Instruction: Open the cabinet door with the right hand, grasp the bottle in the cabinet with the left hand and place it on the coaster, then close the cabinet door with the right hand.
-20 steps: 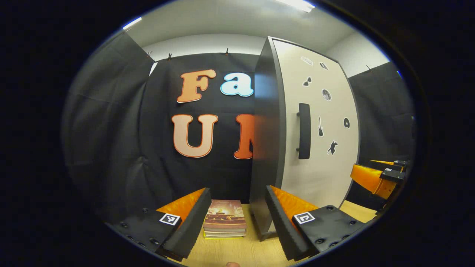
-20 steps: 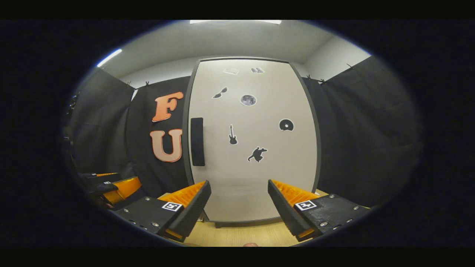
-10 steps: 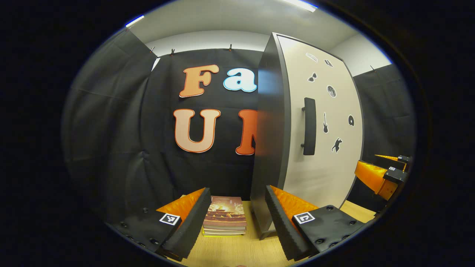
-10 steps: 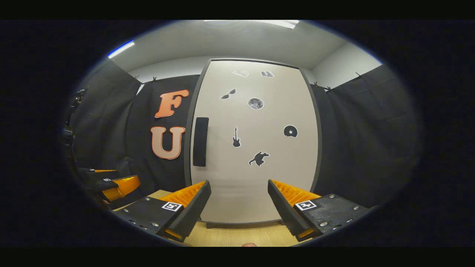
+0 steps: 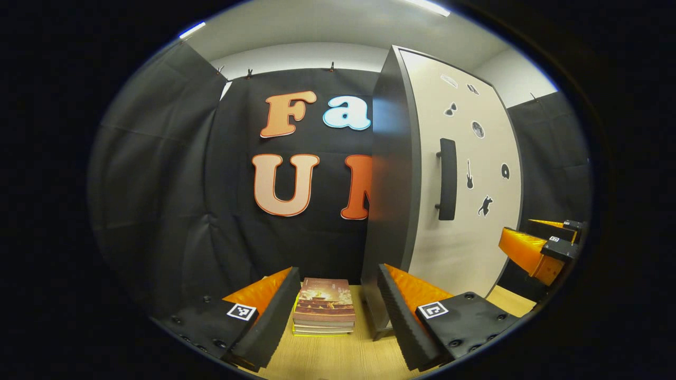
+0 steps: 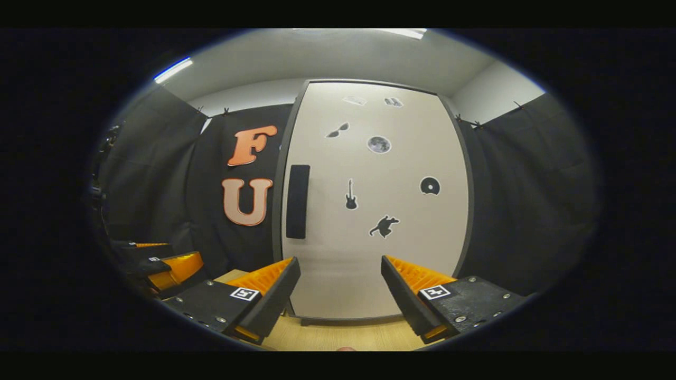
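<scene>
A tall cabinet [image 6: 369,221] with a pale door stands on the wooden table, its door closed and dotted with small black stickers. A dark vertical handle [image 6: 297,201] sits near the door's left edge. My right gripper [image 6: 340,295] is open in front of the door's lower part, some way off and not touching it. In the left gripper view the cabinet [image 5: 459,211] appears at an angle on the right, handle [image 5: 447,179] facing me. My left gripper [image 5: 338,311] is open, its fingers framing a stack of books [image 5: 324,307]. The right gripper [image 5: 538,248] also shows at the far right.
The stack of books lies on the wooden table [image 5: 338,359] just left of the cabinet's dark side panel [image 5: 388,200]. Black cloth walls close the booth behind and on both sides. The left gripper [image 6: 158,264] appears at the lower left of the right gripper view.
Both views have drifted slightly left, so the cabinet sits a little farther right in each. Both grippers stay open; the door stays closed.
</scene>
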